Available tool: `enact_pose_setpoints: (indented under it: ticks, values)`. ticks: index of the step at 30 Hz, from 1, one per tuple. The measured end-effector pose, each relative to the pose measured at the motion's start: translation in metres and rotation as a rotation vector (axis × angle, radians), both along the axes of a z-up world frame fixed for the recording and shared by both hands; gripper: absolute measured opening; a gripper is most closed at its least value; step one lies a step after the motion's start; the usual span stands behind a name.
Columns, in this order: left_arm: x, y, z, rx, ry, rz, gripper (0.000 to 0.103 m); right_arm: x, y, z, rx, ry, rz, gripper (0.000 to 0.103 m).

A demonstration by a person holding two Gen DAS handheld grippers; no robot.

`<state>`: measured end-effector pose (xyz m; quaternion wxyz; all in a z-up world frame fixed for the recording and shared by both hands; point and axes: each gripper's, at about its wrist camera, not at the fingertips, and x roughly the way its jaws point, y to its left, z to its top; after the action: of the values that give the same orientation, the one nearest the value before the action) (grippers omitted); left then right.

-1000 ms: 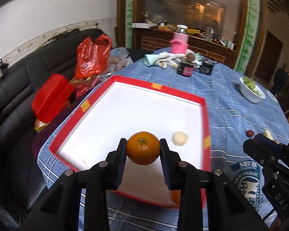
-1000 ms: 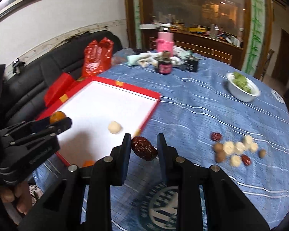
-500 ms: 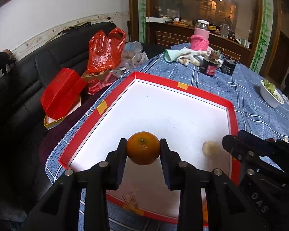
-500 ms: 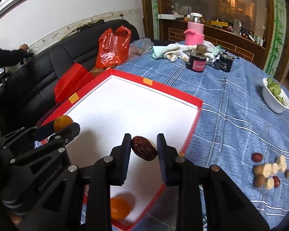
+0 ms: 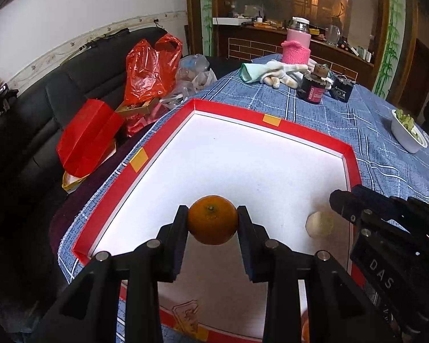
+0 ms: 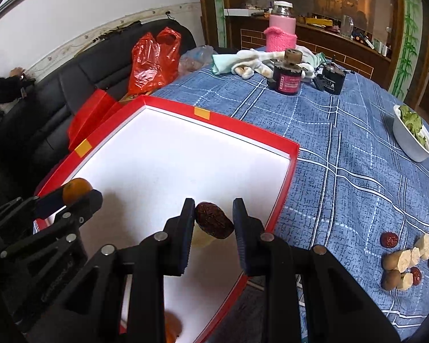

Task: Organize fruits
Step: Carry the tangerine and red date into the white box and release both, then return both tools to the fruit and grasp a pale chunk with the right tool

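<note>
Transport step is in hand: I carry two fruits over the red-rimmed tray [image 5: 351, 165]. My left gripper [image 5: 213, 221] is closed narrow on an orange [image 5: 213, 220], clamped at both sides and held clear above the tray's white floor, near its front rim. My right gripper [image 6: 214, 220] pinches a dried red date [image 6: 214, 224], seated slantwise between the pads, above the tray's front right part. A pale round piece [image 5: 319, 224] lies on the tray floor under the date. Loose fruits [image 6: 406, 260] wait on the tablecloth [image 6: 343, 148], well apart from the tray's right rim. Next move, by my judgement: lower each fruit to the floor, then open, keeping the orange from rolling.
</note>
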<state>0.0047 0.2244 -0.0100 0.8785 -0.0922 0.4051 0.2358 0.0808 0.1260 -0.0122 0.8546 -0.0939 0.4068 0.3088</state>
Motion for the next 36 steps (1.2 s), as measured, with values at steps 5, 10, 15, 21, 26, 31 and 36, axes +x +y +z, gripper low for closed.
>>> enact_pose_setpoints:
  ticks: [5,10,15,21,26,31,36]
  values:
    - [0.000,-0.002,-0.002,-0.002,0.001,-0.013,0.033,0.007,0.002,-0.002,0.000,0.008,-0.006,0.030]
    - [-0.004,-0.010,0.001,-0.009,-0.013,-0.040,0.033,0.013,0.004,-0.006,-0.005,0.017,-0.015,0.030]
    - [-0.006,-0.020,0.001,-0.006,-0.012,-0.071,0.033,0.017,0.008,-0.007,-0.005,0.023,-0.014,0.030]
    - [-0.008,-0.025,-0.003,-0.001,0.001,-0.078,0.034,0.020,0.011,-0.012,-0.015,0.037,-0.007,0.030]
    - [-0.008,-0.027,-0.004,-0.013,0.008,-0.085,0.039,0.023,0.012,-0.016,-0.023,0.058,-0.002,0.030]
    - [-0.014,-0.035,0.003,0.009,-0.019,-0.105,0.081,0.023,0.006,-0.014,-0.009,0.076,-0.007,0.049]
    - [-0.019,-0.042,0.009,0.016,-0.035,-0.121,0.081,0.013,-0.023,0.005,0.046,0.039,-0.040,0.056]
